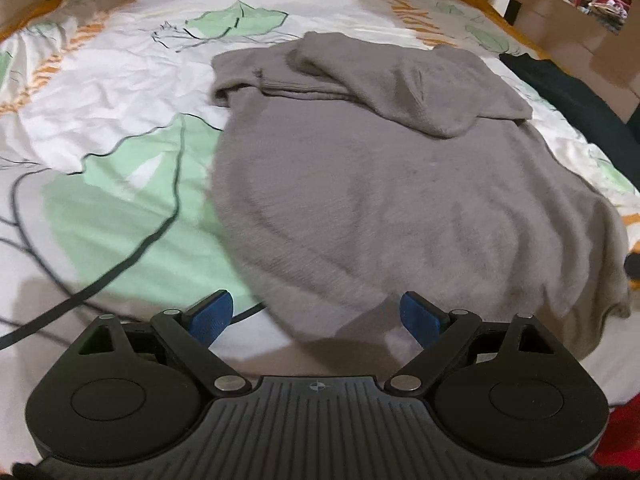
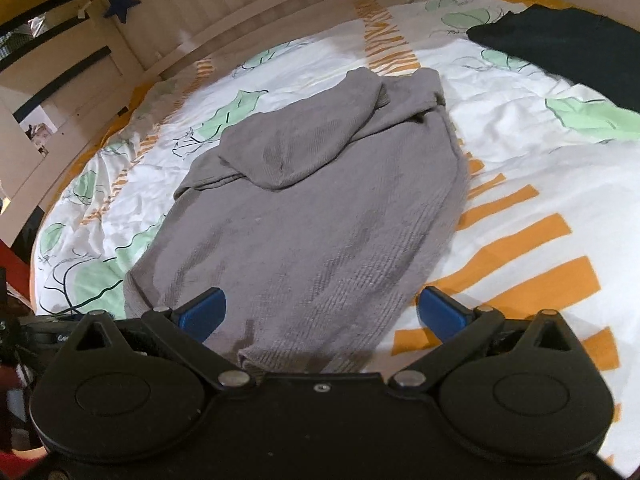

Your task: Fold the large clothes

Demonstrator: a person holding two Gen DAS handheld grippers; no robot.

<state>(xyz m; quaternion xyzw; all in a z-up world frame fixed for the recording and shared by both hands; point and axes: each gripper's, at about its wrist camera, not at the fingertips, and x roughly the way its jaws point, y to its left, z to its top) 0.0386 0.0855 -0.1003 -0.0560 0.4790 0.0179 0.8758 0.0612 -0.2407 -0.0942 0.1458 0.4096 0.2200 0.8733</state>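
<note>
Left wrist view: left gripper (image 1: 316,316) fingers spread wide, nothing between the blue pads (image 1: 212,316), hovering over the near edge of a grey knit sweater (image 1: 380,200). Sweater lies flat on the bedsheet (image 1: 100,92), white with green leaf and orange stripe print, filling centre to 3 o'clock of the frame. Both sleeves folded in across the top part at 12 to 1 o'clock, overlapping. Black cable (image 1: 120,264) runs across the sheet at 8 o'clock, heading under the gripper. Dark garment (image 1: 572,92) at 2 o'clock, apart from the sweater. Wooden bed frame (image 1: 560,12) along the far edge.

Right wrist view: right gripper (image 2: 322,312) also wide open, empty, pads (image 2: 440,312) either side of the sweater's (image 2: 312,220) near hem, which sits at 6 o'clock. Contact with fabric: cannot tell. Folded sleeves at 12 o'clock. Dark garment (image 2: 568,48) at 1–2 o'clock on the sheet (image 2: 540,184). Blue star decoration (image 2: 122,2) hangs on the wooden frame (image 2: 80,80) at 10–11 o'clock.
</note>
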